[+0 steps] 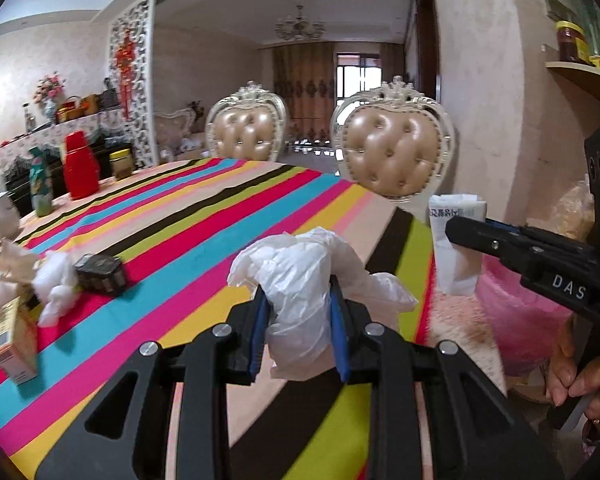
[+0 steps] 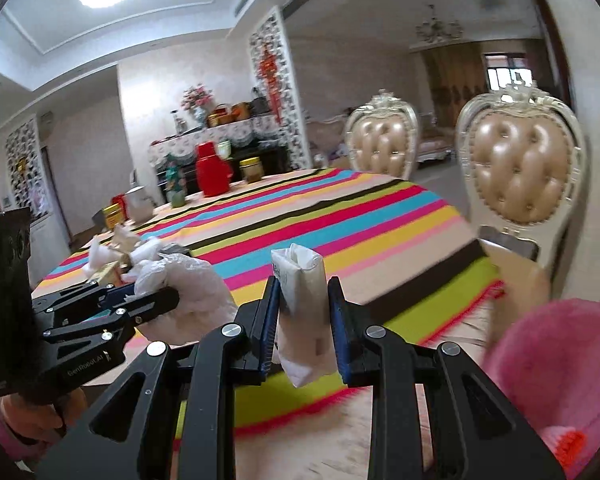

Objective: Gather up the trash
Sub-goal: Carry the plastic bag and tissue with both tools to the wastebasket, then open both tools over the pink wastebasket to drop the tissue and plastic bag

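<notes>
My left gripper (image 1: pixel 300 300) is shut on a crumpled clear plastic glove (image 1: pixel 304 276) and holds it above the striped tablecloth (image 1: pixel 188 216). My right gripper (image 2: pixel 304 304) is shut on a white tissue packet (image 2: pixel 302 300), held upright off the table's right edge; it also shows in the left wrist view (image 1: pixel 456 240). The left gripper with the glove (image 2: pixel 188 284) appears at the left of the right wrist view. More trash lies on the table at the left: white crumpled tissues (image 1: pixel 58 284), a small dark box (image 1: pixel 100 274) and a yellow carton (image 1: pixel 14 344).
A red thermos (image 1: pixel 80 166), a green bottle (image 1: pixel 40 188) and a jar (image 1: pixel 121 164) stand at the table's far left. Two tufted chairs (image 1: pixel 392 152) stand behind the table. A pink bag (image 1: pixel 516 320) lies low at the right.
</notes>
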